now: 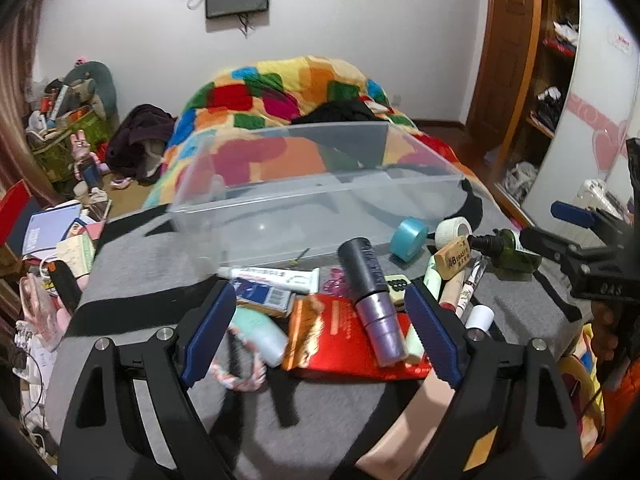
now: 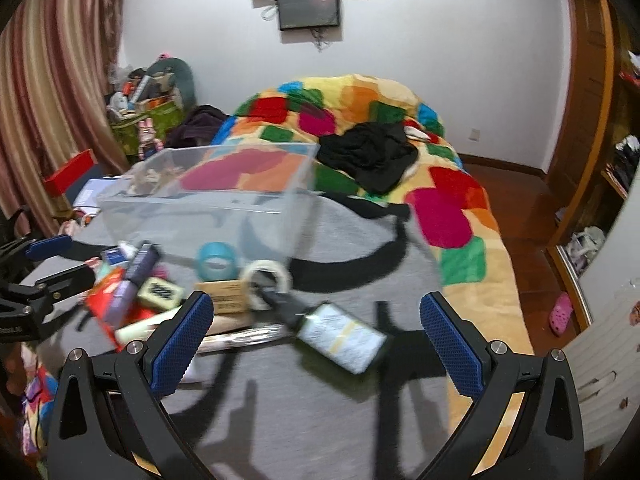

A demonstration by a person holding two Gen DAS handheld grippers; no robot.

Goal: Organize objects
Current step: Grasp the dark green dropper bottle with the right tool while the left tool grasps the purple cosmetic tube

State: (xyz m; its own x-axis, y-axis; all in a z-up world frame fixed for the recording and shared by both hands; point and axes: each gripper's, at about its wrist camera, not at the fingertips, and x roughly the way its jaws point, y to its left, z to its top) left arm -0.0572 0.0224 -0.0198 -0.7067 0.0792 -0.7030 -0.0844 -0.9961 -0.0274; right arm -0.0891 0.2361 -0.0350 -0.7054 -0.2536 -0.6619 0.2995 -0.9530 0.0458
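— How many claws are working over the bed?

— Two. The left claw (image 1: 320, 320) hangs released, its blue pads spread wide with nothing between them touching, over the pile. The right claw (image 2: 316, 332) is likewise spread and holds nothing, poised above one green bottle (image 2: 340, 338) lying on its side on the grey blanket (image 2: 320, 420).

— And the container?

— One clear plastic bin (image 1: 320, 196), with nothing visible inside it, sits on the blanket at twelve o'clock from the left claw, just behind the pile.

— Count the pile for me.

— Two rolls of tape: one blue roll (image 1: 409, 239) and one white roll (image 1: 452, 232), side by side at about one o'clock from the left claw, the blue one just beside the bin's near wall. One dark-and-purple tube (image 1: 370, 296) lies across one red packet (image 1: 352, 344), right between the left claw's pads. One white toothpaste-like tube (image 1: 276, 276) lies at eleven o'clock, touching one blue-and-white box (image 1: 264, 296). One pale mint bottle (image 1: 262, 334) rests near the left pad. One tan eraser (image 1: 452, 260) sits at two o'clock, next to the green bottle's black pump.

— Anything beyond?

— One patchwork quilt (image 2: 360, 108) heaped at twelve o'clock, with one black garment (image 2: 372, 156) on it.
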